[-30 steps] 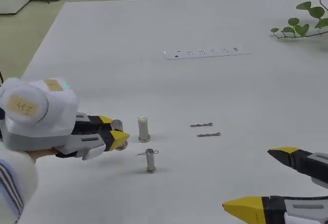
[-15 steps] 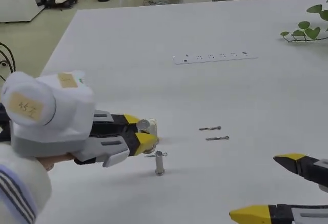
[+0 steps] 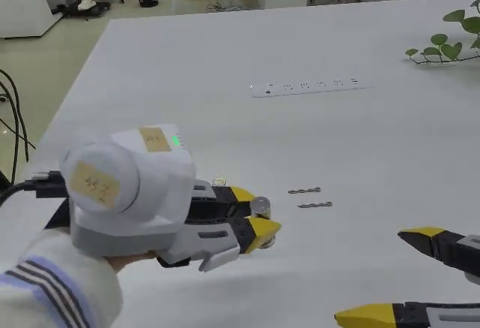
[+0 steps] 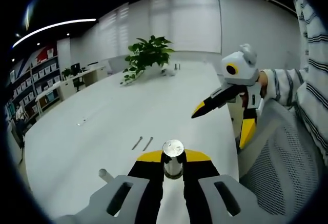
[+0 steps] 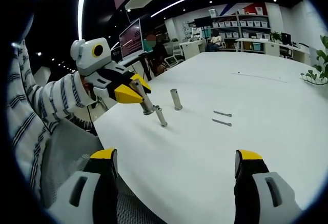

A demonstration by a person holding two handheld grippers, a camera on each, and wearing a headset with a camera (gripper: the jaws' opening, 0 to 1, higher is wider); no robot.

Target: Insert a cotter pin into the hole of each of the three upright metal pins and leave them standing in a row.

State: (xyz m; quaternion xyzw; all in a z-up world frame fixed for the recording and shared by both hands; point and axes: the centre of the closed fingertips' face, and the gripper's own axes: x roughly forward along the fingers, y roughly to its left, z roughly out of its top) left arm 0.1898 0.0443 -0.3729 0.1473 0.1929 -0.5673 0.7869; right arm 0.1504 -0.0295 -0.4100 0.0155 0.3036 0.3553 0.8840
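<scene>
Apparent pin-placing step: a metal pin [image 4: 172, 149] is grasped by the left gripper [image 4: 172, 158], near two standing pins [image 5: 176, 99]. The right gripper [image 5: 177, 155] is released, jaws apart. A cotter pin [image 3: 304, 191] should next be fetched from the surface [image 3: 225, 103].

left gripper [image 3: 262, 212]: white housing, black jaws, yellow tips
right gripper [image 3: 369, 274]: black jaws, yellow tips
metal pin [image 4: 173, 160]: silvery grey
cotter pins [image 3: 315, 205]: dull grey
sleeve [image 3: 60, 294]: white with thin dark stripes
table [image 3: 225, 58]: plain white
power strip [image 3: 304, 86]: white
plant [image 3: 448, 37]: green leaves
</scene>
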